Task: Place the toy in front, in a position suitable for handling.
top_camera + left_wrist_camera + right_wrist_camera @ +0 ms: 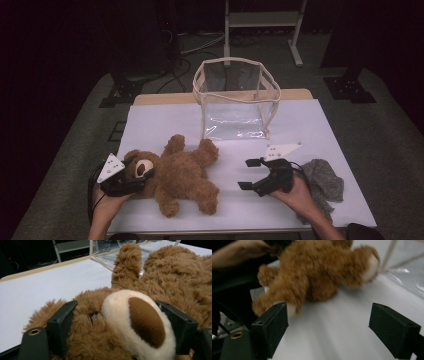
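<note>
The left gripper (142, 176) clamped the teddy bear (175, 175) by its plush head (seemingly fur-deep), so lifting risked slippage, while the right gripper (249, 174) gaped empty.

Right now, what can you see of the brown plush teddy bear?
The brown plush teddy bear is shaggy, with a cream muzzle and a darker brown nose. It lies on its back on the white table top, limbs spread, head toward the table's left edge, feet short of the clear plastic bag. The left tongs straddle its head, pads pressed against the fur on both sides.
</note>
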Demonstrator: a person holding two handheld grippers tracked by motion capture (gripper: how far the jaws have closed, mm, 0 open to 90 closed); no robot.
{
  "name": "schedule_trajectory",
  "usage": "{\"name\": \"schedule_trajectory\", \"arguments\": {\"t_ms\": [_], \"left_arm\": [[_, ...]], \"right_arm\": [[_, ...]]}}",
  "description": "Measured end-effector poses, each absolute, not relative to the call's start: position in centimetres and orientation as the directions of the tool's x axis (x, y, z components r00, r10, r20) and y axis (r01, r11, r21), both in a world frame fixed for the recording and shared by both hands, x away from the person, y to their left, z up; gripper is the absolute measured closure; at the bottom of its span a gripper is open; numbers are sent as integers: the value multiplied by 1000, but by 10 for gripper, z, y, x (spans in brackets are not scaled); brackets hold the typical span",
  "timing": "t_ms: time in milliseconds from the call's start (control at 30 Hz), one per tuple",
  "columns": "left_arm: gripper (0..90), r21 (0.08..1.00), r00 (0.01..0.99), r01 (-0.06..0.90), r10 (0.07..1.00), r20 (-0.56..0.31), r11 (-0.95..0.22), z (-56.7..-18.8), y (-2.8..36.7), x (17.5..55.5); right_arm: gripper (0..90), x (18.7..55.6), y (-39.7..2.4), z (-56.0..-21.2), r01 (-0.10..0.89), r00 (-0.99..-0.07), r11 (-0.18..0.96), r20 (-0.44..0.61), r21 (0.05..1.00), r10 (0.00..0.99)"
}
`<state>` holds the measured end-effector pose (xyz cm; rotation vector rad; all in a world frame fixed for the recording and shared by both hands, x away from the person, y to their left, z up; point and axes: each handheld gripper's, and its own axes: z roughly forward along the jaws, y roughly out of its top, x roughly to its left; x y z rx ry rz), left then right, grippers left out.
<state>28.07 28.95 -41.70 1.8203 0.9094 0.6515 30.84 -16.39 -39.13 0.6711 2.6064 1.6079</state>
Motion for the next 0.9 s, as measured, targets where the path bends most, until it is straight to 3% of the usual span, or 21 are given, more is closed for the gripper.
{"name": "schedule_trajectory", "arguments": {"t_ms": [433,867,900], "left_arm": [[241,915,567,312,823,36,-256,-418,288,282],[239,915,563,325,826,15,-238,-419,289,283],[238,914,558,334,830,7,-232,-419,289,284]], "right_arm": [[143,327,-64,-378,285,-949,473,179,834,258],[138,341,-15,-390,218,-969,514,119,830,218],[127,341,-11,-394,174,-974,537,62,826,220]]}}
